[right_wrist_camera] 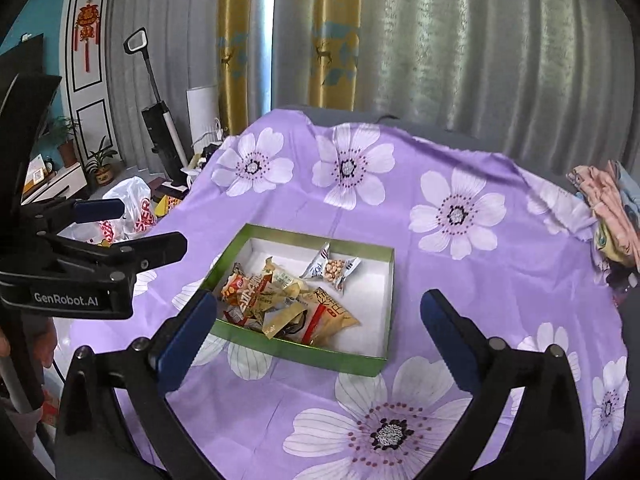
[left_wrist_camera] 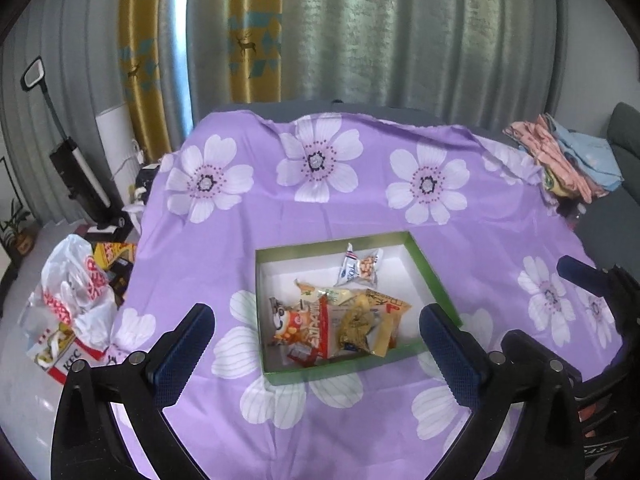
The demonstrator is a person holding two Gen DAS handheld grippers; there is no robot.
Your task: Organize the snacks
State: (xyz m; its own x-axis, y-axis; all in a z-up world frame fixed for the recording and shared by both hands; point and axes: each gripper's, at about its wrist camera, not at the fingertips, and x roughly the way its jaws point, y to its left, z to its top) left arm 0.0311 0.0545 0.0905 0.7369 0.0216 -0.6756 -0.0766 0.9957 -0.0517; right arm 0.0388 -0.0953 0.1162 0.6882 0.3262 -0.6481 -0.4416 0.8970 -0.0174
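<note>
Showing both grippers raised above a table draped in a purple cloth printed with white flowers (left_wrist_camera: 360,208); the left gripper (left_wrist_camera: 316,344) is seen with its blue-padded jaws spread wide and nothing between them; the right gripper (right_wrist_camera: 316,336) is likewise fully spread and empty. A shallow green cardboard box with a white interior (left_wrist_camera: 434,280) lies flat on the cloth, near the front edge of the table; inside it, a heap of crinkled orange, red and gold foil snack packets (left_wrist_camera: 340,320) is piled at the near end, while a single white-and-blue packet of nuts (left_wrist_camera: 362,266) lies apart toward the far end. No loose snack is visible on the cloth itself, so the gathering step is judged nearly or wholly complete. If tidying inside the box is intended, one packet at a time should be approached from above, gripped by a flat sealed edge rather than the puffed middle; the jaws should be kept clear of the low box wall, since it would be shifted easily. Crumpled white-and-red plastic carrier bags (left_wrist_camera: 76,292) lie off the table to the left; folded pink and blue fabrics (left_wrist_camera: 568,156) rest at the far right corner.
</note>
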